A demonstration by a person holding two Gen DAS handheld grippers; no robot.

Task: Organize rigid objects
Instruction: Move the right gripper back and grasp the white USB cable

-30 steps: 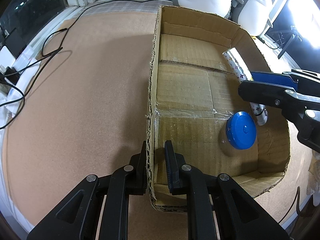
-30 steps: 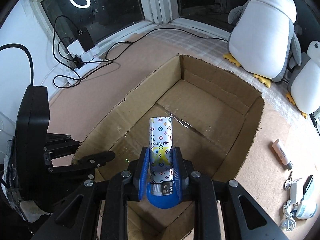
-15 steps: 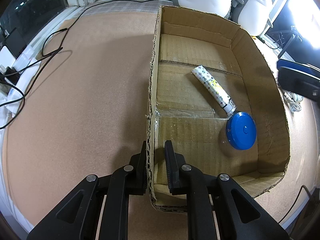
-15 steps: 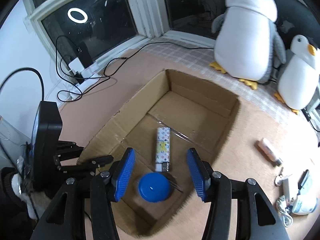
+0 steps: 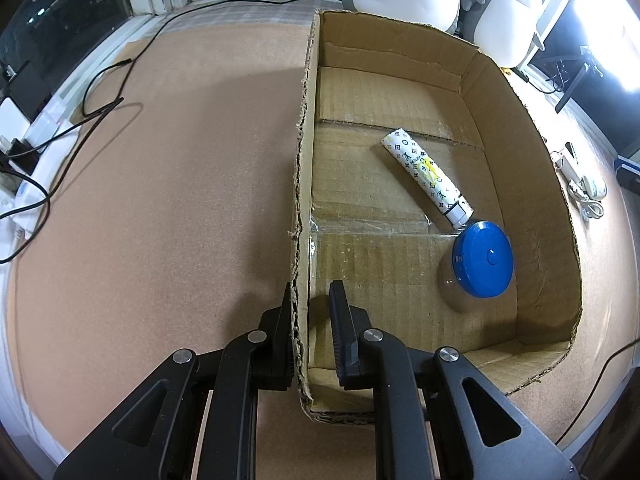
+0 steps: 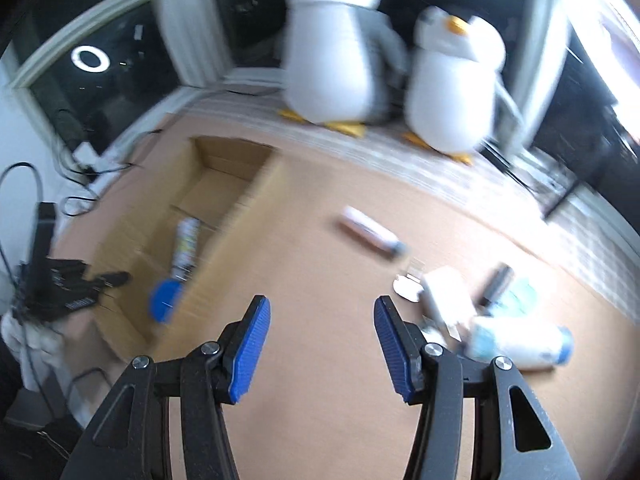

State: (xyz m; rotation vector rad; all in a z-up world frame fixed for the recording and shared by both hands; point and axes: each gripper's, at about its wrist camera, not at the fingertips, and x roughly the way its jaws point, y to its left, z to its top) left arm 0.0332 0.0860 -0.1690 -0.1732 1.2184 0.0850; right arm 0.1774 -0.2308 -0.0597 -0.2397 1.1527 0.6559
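Observation:
An open cardboard box (image 5: 520, 112) lies on the brown floor. Inside it lie a white patterned tube (image 5: 426, 172) and a round blue disc (image 5: 484, 258), touching end to edge. My left gripper (image 5: 310, 300) is shut on the box's left wall (image 5: 301, 200), one finger outside and one inside. My right gripper (image 6: 322, 320) is open and empty above bare floor, right of the box (image 6: 224, 184). The tube (image 6: 186, 240) and disc (image 6: 165, 299) show blurred in the right wrist view. A pinkish tube (image 6: 370, 232) lies beyond the right gripper.
Two plush penguins (image 6: 332, 40) stand by the window behind the box. Several white and dark items (image 6: 516, 340) lie on the floor at the right. Black cables (image 5: 92, 112) and chargers lie at the left edge.
My right gripper let go of the patterned tube into the box, opened wide, and swung out to the right over the floor. The left gripper has not moved.

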